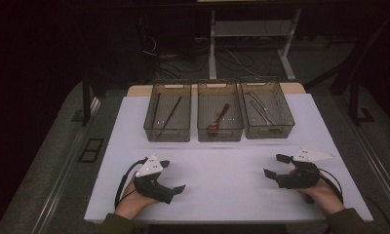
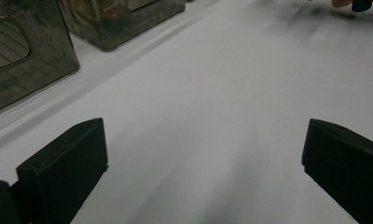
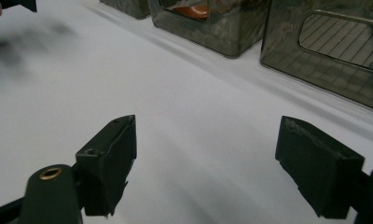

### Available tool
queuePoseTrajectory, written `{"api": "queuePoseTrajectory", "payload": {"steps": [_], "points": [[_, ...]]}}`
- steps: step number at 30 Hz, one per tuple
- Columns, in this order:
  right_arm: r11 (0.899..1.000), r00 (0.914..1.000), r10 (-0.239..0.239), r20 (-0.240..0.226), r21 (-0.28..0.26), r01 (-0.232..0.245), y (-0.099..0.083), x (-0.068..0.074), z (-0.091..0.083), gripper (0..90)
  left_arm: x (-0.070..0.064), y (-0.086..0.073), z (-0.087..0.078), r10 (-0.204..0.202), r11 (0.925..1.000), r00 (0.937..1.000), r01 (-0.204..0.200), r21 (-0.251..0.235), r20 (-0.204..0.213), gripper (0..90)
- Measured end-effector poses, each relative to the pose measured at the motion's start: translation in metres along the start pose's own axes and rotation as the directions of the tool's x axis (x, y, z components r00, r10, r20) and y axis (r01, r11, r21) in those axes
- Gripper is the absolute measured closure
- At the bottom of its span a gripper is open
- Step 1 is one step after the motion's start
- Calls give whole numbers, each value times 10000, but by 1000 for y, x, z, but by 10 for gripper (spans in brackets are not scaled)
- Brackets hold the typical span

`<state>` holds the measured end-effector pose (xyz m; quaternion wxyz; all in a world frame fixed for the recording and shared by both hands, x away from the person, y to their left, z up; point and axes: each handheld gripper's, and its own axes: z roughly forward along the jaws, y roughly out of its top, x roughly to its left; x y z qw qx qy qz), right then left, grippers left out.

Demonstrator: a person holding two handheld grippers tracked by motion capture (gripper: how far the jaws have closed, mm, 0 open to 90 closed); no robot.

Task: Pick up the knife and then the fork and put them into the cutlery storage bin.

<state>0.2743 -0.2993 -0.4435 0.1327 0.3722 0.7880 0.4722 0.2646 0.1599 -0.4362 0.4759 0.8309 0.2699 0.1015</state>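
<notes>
White table (image 1: 222, 190): 3 unlabelled bins (image 1: 220, 117); left gripper (image 1: 171, 176), right gripper (image 1: 276, 165) jaws apart.

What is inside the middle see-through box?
The middle box holds a reddish-brown spoon, lying with its bowl toward the person. The tinted walls blur the rest, so anything smaller underneath cannot be made out.

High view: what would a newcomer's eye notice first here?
Three dark see-through bins stand in a row at the far side of the white table; the middle bin holds a reddish spoon. Nearer, the left gripper and the right gripper rest apart, jaws wide open and empty.
</notes>
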Motion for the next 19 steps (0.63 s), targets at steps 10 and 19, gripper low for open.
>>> {"api": "queuePoseTrajectory", "payload": {"steps": [10,19], "points": [[10000,10000,42,-40,29,-42,-1,-3,-1,198,1,-1,1,7,10000,10000,-7,31,-10,0],[10000,9999,62,-157,-4,-62,-1,-3,-1,196,0,-1,2,5,10000,10000,-5,76,0,0]]}}
